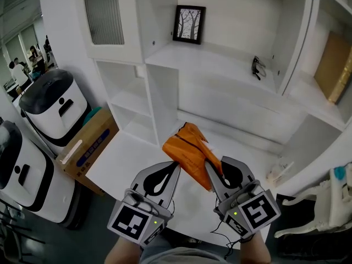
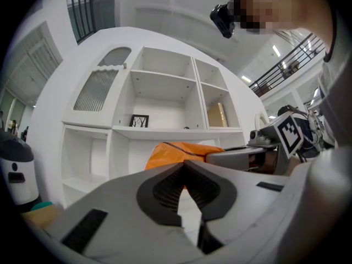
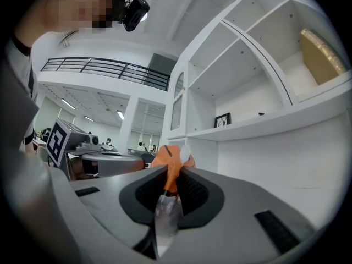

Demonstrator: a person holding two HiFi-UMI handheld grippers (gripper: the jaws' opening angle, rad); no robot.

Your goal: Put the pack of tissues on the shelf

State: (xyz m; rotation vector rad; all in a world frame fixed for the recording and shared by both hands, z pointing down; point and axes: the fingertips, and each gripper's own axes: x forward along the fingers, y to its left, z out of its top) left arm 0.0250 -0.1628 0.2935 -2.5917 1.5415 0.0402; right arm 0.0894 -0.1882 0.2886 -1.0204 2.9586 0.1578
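Far left in the head view: two white machines with dark tops [image 1: 52, 100], and a cardboard box [image 1: 91, 142] beside them on the floor. Left gripper [image 1: 176, 165]: jaws together at the tips, nothing between them; its own view [image 2: 184, 163] shows the tips meeting, with the orange pack only behind them. It sits just beside the pack's left edge; whether it touches cannot be told. Pack of tissues [image 1: 187, 150], in an orange wrapper, is held tilted in the air above the white ledge [image 1: 126, 164] in front of the shelf unit [image 1: 220, 59], not resting on any board. Right gripper [image 1: 210, 164]: jaws clamped on the pack's right edge. In the right gripper view [image 3: 170, 172] the orange wrapper [image 3: 170, 155] is pinched between the pads, and a clear plastic tail runs back toward the camera. On the open shelf above: a black-framed picture [image 1: 188, 24] upright against the back wall, and further right a small black item [image 1: 257, 67], too small to identify. Far right compartment: a tan-gold panel [image 1: 334, 65] leaning upright.
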